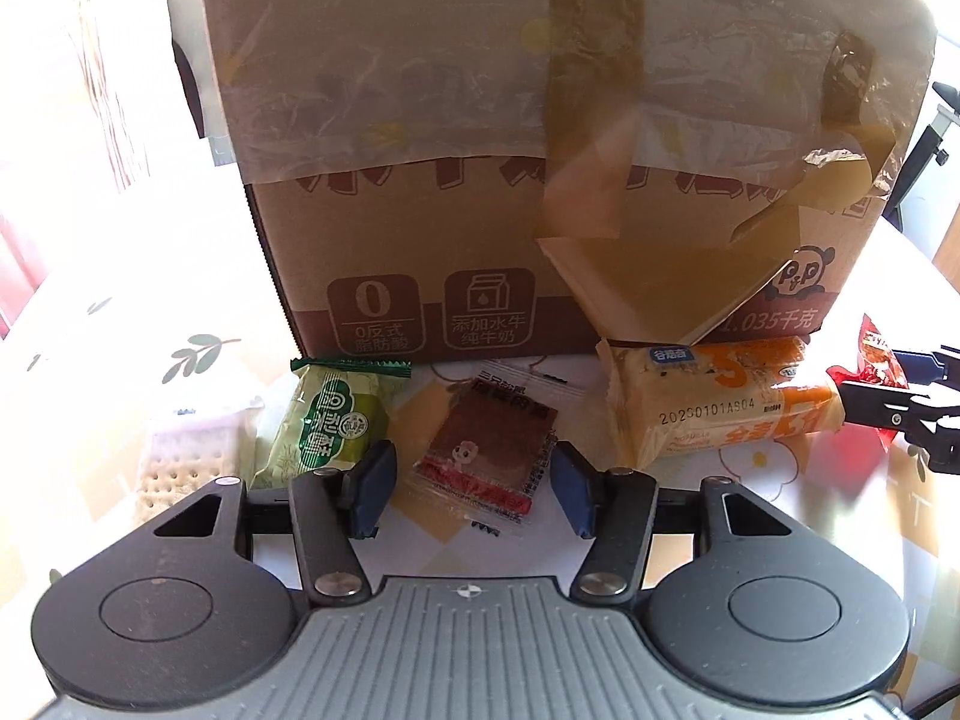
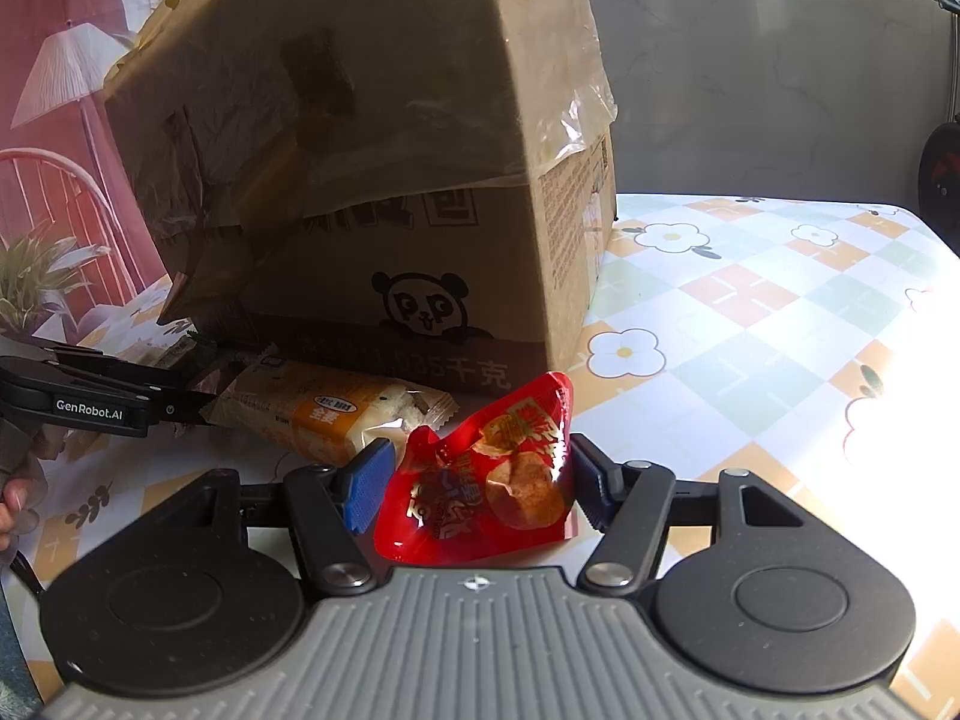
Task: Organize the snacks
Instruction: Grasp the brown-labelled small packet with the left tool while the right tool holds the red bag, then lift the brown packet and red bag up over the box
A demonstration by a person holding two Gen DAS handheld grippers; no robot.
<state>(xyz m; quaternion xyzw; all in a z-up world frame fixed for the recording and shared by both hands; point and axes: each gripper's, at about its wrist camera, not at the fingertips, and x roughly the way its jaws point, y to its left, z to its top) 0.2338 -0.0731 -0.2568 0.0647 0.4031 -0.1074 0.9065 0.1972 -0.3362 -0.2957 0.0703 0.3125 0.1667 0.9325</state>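
The left gripper (image 1: pixel 474 483) is being held with fingers spread around a brown snack sachet (image 1: pixel 487 450) on the tabletop (image 2: pixel 750 312), seemingly for pickup; the right gripper (image 2: pixel 474 483) is likewise bracketing a red packet (image 2: pixel 486 480), contact unclear, before the cardboard box (image 1: pixel 480 150).

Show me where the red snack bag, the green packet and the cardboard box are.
red snack bag (image 2: pixel 486 480), right wrist view, middle of its printed front.
green packet (image 1: pixel 327 423), left wrist view, its label.
cardboard box (image 1: pixel 420 240), left wrist view, bare front wall.
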